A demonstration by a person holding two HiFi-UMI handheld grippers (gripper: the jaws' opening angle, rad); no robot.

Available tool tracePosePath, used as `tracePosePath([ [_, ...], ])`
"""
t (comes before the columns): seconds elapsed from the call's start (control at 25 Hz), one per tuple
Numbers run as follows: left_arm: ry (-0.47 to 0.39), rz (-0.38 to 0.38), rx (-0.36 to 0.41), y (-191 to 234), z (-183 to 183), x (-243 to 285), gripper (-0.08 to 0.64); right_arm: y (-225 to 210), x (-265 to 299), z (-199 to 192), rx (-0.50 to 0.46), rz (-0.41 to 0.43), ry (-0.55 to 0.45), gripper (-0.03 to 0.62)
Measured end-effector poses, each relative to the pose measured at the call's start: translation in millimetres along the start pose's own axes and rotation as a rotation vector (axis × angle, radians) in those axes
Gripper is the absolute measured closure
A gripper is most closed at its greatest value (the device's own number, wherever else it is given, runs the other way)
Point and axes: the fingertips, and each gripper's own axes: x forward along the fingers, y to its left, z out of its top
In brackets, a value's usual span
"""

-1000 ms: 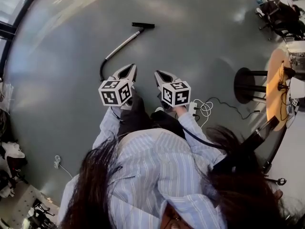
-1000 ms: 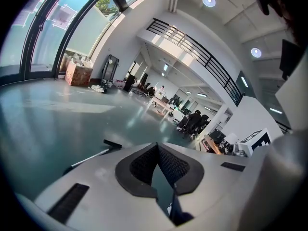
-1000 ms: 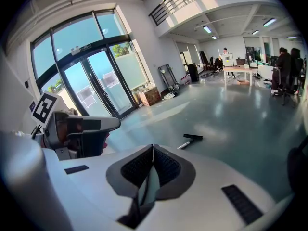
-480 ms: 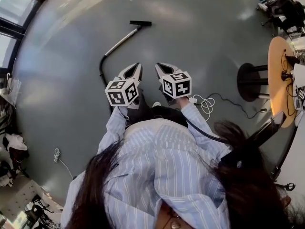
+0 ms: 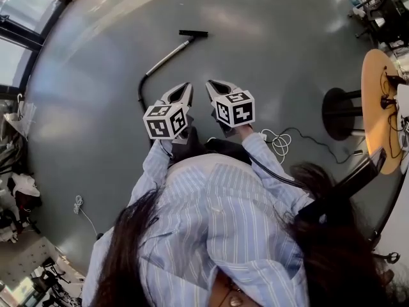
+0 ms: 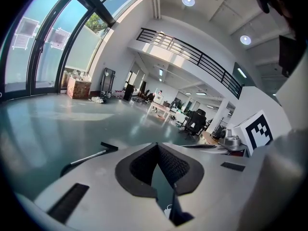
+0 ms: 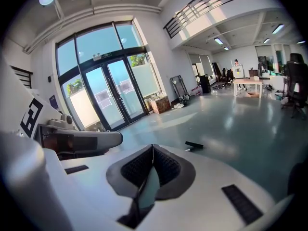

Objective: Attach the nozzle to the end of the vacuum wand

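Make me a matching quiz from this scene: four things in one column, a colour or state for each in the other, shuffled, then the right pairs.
Things:
1. nozzle
2. coiled cable
3. round table top
4. left gripper

Colour or state:
A. white, lying on the floor
B. shut, nothing between the jaws
C. black, lying on the floor
D. orange-brown

Pairs: 1-C, 2-A, 3-D, 4-B

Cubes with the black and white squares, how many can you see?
2. The left cube sits on the left gripper, the right cube on the right gripper, side by side in the head view. None seems hidden.
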Motion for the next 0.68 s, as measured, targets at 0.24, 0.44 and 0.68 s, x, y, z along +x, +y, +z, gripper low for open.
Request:
tracePosePath([
  [0.24,-0.002,0.003,-0.020,8,4,-2,0.554,0,5,3,0.012,-0.004,0.003,0.586],
  [0.44,0.007,0.001,-0.023,15,7,-5,0.554,7,10,6,0.010,-0.010,0.016,0.586],
  [0.68,0.026,-0.004,-0.014,17,5,1,0.554,6,13,1,0.015,-0.015,0.028,0.586],
])
